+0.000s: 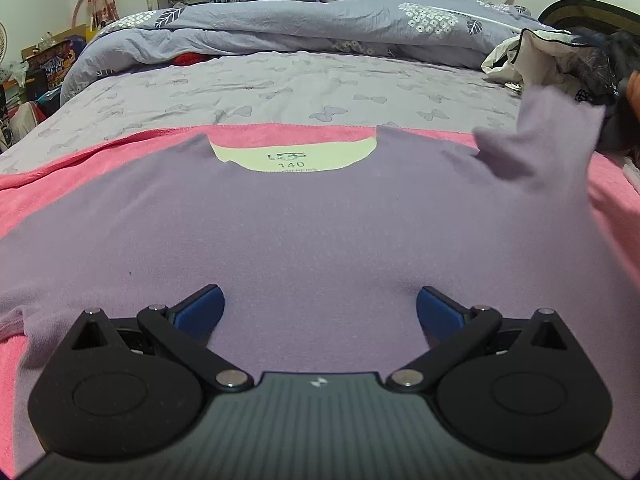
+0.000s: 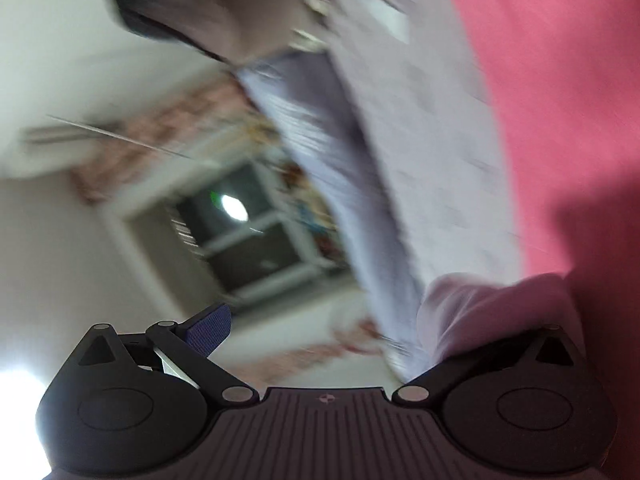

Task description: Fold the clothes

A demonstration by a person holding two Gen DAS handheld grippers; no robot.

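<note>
A lilac T-shirt [image 1: 304, 216] lies flat, neck away from me, on a pink towel [image 1: 100, 160] spread on the bed. A cream label marked 140 shows inside the neck. My left gripper [image 1: 320, 308] hovers open just over the shirt's lower body, with nothing between its blue pads [image 1: 200, 310]. The shirt's right sleeve [image 1: 544, 140] stands lifted off the towel and is blurred. The right wrist view is rolled and smeared. There my right gripper [image 2: 324, 332] is wide open, and a fold of lilac cloth [image 2: 492, 316] drapes over its right finger and hides that pad.
A grey-lilac bedsheet [image 1: 280, 92] with a butterfly print lies beyond the towel, and a rumpled duvet [image 1: 300, 28] behind it. A heap of white and dark clothes [image 1: 560, 60] sits at the far right. Shelves and clutter line the far wall.
</note>
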